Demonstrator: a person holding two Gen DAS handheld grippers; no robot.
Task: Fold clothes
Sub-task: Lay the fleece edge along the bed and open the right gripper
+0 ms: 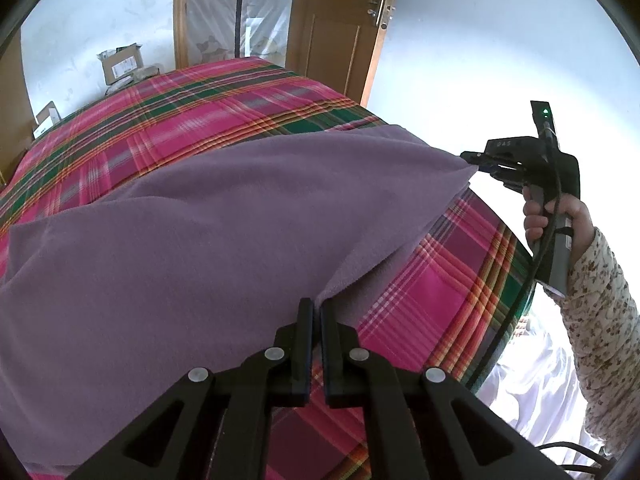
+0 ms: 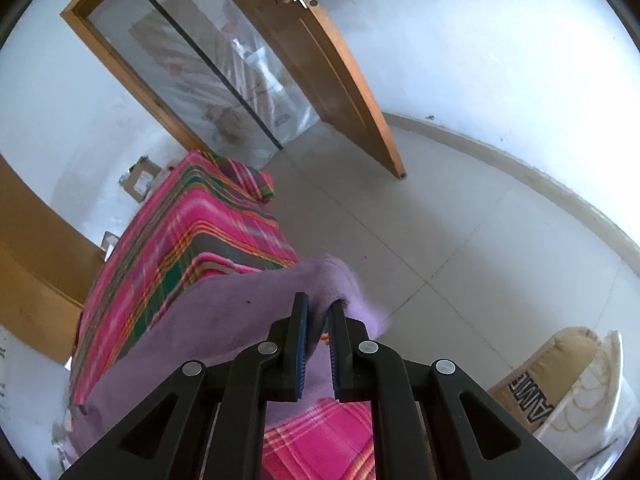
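Note:
A purple fleece cloth (image 1: 200,220) lies spread over a bed with a pink and green plaid sheet (image 1: 200,96). My left gripper (image 1: 317,308) is shut on the cloth's near corner, which rises to its tips. In the left wrist view, my right gripper (image 1: 474,160) pinches the far right corner and holds it taut above the bed's edge, with a person's hand (image 1: 560,220) on its handle. In the right wrist view, the right gripper (image 2: 319,306) has a bunched fold of the cloth (image 2: 224,312) between its blue pads, beyond the plaid bed (image 2: 180,240).
An open wooden door (image 1: 340,28) stands past the bed's far end, with a plastic-covered doorway beside it. Cardboard boxes (image 1: 122,62) sit by the far wall. A white chair with a tan cushion (image 2: 580,380) is on the tiled floor (image 2: 440,220) at the right.

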